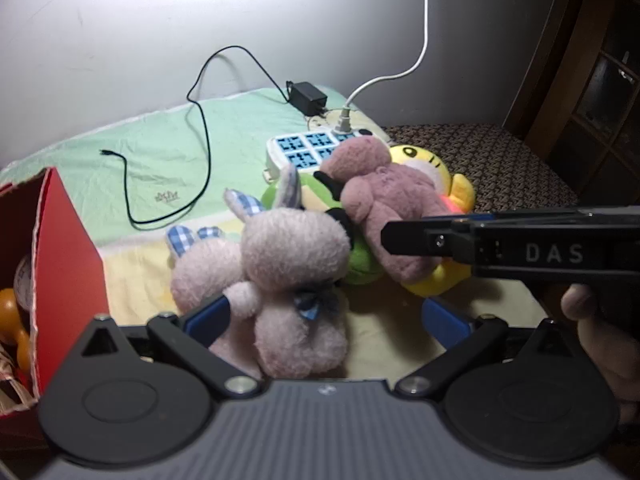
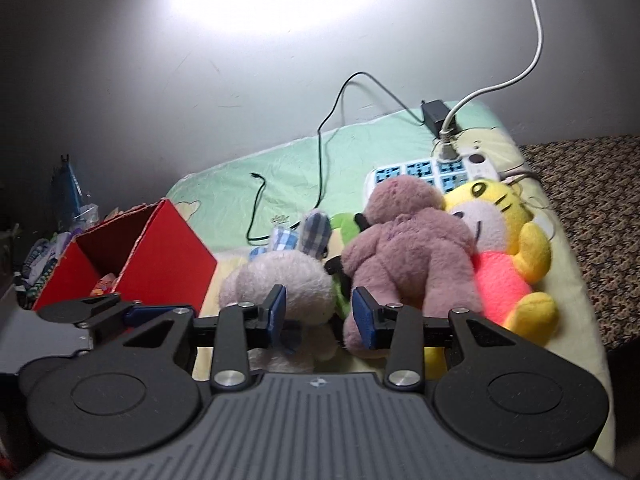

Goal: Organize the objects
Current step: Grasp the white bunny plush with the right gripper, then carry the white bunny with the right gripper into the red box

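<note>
Bed with a green and yellow sheet [image 1: 160, 148] is set against a grey wall. Plush toys are heaped mid-sheet: pale pink rabbit [image 1: 288, 268], mauve bear [image 2: 404, 248], yellow tiger [image 2: 508, 248]. Red box [image 2: 160, 256] is seen at left. Left gripper [image 1: 326, 318] is spread wide around the rabbit; right gripper [image 2: 320, 314] is parted, nothing clamped.

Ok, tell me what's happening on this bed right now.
A person with two handheld grippers is sorting plush toys. The left gripper is open around the pale pink bunny, its pads either side, not yet closed. The right gripper hovers open, holding nothing, before the mauve bear. The red box waits at left.
</note>
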Available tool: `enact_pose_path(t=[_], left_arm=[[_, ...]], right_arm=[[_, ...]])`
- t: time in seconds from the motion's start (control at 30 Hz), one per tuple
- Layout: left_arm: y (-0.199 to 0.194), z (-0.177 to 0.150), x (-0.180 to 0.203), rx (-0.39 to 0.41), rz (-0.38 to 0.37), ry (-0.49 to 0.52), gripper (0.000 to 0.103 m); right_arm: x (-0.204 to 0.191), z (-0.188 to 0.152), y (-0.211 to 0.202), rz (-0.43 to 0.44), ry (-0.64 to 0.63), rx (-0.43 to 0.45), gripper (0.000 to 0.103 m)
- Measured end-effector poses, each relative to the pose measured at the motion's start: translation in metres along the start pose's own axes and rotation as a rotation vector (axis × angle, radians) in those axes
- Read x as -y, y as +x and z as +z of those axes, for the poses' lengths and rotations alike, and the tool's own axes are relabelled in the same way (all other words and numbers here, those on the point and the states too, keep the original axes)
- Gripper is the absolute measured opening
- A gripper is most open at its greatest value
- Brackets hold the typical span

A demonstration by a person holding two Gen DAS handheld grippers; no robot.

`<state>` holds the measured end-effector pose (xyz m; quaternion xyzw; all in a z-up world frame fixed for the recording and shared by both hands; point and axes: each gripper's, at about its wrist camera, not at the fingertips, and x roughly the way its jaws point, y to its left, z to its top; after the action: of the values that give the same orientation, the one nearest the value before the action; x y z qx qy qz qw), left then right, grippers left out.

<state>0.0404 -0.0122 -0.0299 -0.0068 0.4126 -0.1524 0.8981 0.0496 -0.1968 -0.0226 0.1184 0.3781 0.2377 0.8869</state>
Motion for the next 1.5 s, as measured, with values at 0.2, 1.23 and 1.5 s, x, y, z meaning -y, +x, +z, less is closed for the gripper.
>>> enact_pose_path(t=[0.2,1.23,1.5], left_arm=[[0.018,-0.004,-0.007,-0.01,-0.004,0.028,0.101],[-0.067,-0.022,0.009,0.151,-0.022,0.043,0.066],[-0.139,-0.019,-0.024,0.297,0.046,0.033,0.066]], right_arm=[[0.007,-0.002,0.035,0.079,0.135,-0.058,0.041],[-0.035,-0.014,-0.005,0.27,0.173,0.022,0.028],[-0.096,0.009,-0.001,0.378,0.088,0.057,0.027]])
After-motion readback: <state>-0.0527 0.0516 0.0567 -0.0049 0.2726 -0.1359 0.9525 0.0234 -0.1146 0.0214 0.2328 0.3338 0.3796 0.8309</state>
